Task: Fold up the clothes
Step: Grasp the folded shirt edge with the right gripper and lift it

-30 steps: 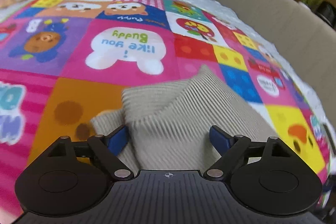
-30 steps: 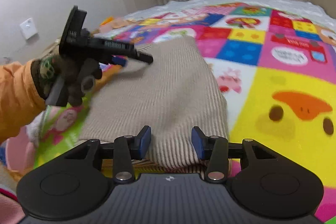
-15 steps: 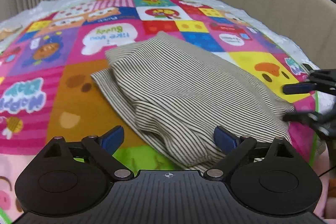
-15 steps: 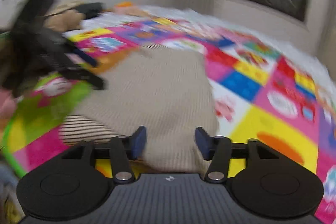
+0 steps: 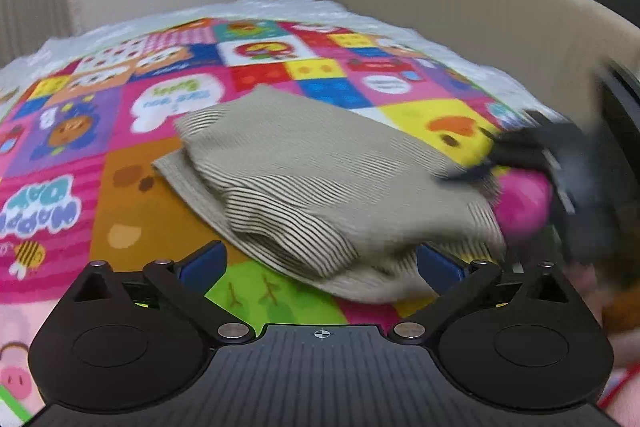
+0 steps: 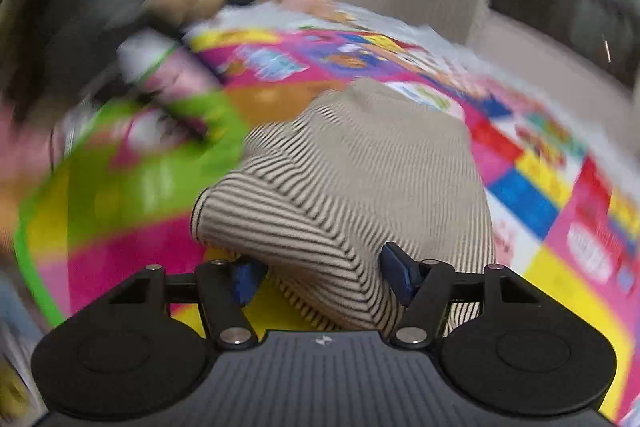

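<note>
The striped beige garment (image 5: pixel 320 179) lies in a folded, slightly humped bundle on the bright patchwork play mat (image 5: pixel 80 155), toward the mat's near edge and spanning its orange, green and yellow squares. The left gripper (image 5: pixel 320 263) hangs just short of the bundle's near edge with its jaws opening to their widest; no cloth sits between the blue pads, only the rounded edge of the fold just ahead of them. The right gripper (image 6: pixel 324 275) is spread about halfway, its jaws straddling a striped corner of the bundle, though the pads do not appear to press on it; the view is heavily blurred. In the left view that same gripper shows as a dark smear at the garment's far side, near the duck square. My reading is that a fold has just been let go and both tools are free. The next move calls for finding two fresh edges, pinching them together, and carrying one half over squarely, or simply patting the bundle flat.
</note>
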Demonstrator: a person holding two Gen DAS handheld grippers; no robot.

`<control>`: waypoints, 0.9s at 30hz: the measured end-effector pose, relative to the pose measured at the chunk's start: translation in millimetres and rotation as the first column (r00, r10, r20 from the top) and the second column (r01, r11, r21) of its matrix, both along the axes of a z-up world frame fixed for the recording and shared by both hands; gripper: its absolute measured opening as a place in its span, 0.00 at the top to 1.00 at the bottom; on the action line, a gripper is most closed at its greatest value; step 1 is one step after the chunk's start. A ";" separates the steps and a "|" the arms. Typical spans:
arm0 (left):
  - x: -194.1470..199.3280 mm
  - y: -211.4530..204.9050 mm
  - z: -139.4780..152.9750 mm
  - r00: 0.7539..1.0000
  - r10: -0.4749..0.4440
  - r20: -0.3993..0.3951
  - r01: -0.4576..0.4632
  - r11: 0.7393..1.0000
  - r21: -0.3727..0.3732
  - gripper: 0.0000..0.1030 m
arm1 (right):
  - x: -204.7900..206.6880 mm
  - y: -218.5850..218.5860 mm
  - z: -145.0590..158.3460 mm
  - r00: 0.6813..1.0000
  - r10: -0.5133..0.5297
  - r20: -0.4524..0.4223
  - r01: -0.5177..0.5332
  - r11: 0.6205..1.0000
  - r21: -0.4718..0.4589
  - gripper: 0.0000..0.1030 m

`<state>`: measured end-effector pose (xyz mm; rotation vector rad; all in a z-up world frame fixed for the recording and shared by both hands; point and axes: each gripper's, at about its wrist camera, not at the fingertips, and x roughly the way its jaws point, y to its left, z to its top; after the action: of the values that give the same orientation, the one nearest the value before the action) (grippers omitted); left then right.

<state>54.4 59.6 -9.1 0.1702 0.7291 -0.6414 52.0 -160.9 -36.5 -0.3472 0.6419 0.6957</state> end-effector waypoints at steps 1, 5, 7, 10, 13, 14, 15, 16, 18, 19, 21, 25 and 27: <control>-4.0 -3.4 -2.4 1.000 -0.027 0.000 0.027 1.000 0.014 0.00 | 9.5 -6.1 3.3 0.998 -0.029 -0.047 0.031 0.998 0.049 0.39; -12.7 -27.0 -25.0 0.994 -0.109 -0.004 0.109 0.989 0.098 0.00 | 35.3 -24.6 11.5 0.981 -0.098 -0.166 0.130 0.973 0.191 0.39; -10.7 -40.1 -39.1 0.994 -0.111 0.005 0.110 0.984 0.140 0.00 | 29.2 -21.2 11.7 0.989 -0.102 -0.108 0.119 0.978 0.169 0.39; 3.5 -49.1 -47.4 0.999 -0.033 0.028 0.028 0.986 0.162 0.00 | 6.7 -8.5 8.1 0.998 -0.057 0.004 0.057 0.996 0.067 0.36; 22.8 -36.5 -33.6 0.997 0.077 0.020 -0.078 0.995 0.070 0.00 | -23.3 -1.9 -0.6 0.988 0.006 0.153 0.007 0.996 -0.087 0.27; 27.7 -30.4 -28.0 0.995 0.097 0.004 -0.097 0.995 0.027 0.00 | -30.0 -0.5 -5.6 0.980 0.020 0.198 0.007 0.991 -0.137 0.27; 30.8 -26.9 -24.7 0.994 0.109 -0.008 -0.109 0.994 0.000 0.00 | -33.2 2.6 -14.0 0.969 0.031 0.245 0.016 0.982 -0.190 0.27; 34.0 -23.4 -21.4 0.993 0.120 -0.021 -0.121 0.992 -0.027 0.00 | -36.1 5.8 -22.5 0.956 0.045 0.290 0.028 0.970 -0.241 0.27; 39.9 -17.1 -15.3 0.989 0.141 -0.045 -0.144 0.987 -0.075 0.00 | -33.2 15.1 -39.6 0.934 0.058 0.352 0.053 0.953 -0.299 0.31; 40.1 -15.9 -13.7 0.988 0.143 -0.053 -0.147 0.986 -0.079 0.00 | -28.7 15.7 -37.7 0.939 0.033 0.343 0.066 0.959 -0.275 0.39; 33.2 -9.4 -8.7 0.990 0.132 -0.052 -0.136 0.987 -0.089 0.00 | -19.7 16.6 -33.6 0.946 -0.015 0.323 0.093 0.969 -0.227 0.64; 23.1 24.0 10.0 0.987 0.159 -0.028 -0.161 0.973 -0.164 0.00 | -13.1 7.2 -3.5 0.957 -0.048 0.286 0.092 0.985 -0.143 0.70; 29.4 44.4 18.5 0.976 0.218 -0.024 -0.218 0.951 -0.221 0.00 | -13.7 5.0 5.8 0.969 -0.037 0.245 0.071 0.989 -0.133 0.71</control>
<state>83.8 104.0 9.4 -0.1164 0.6591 -0.5066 38.3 -155.9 -30.7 -0.5349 0.4668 0.5458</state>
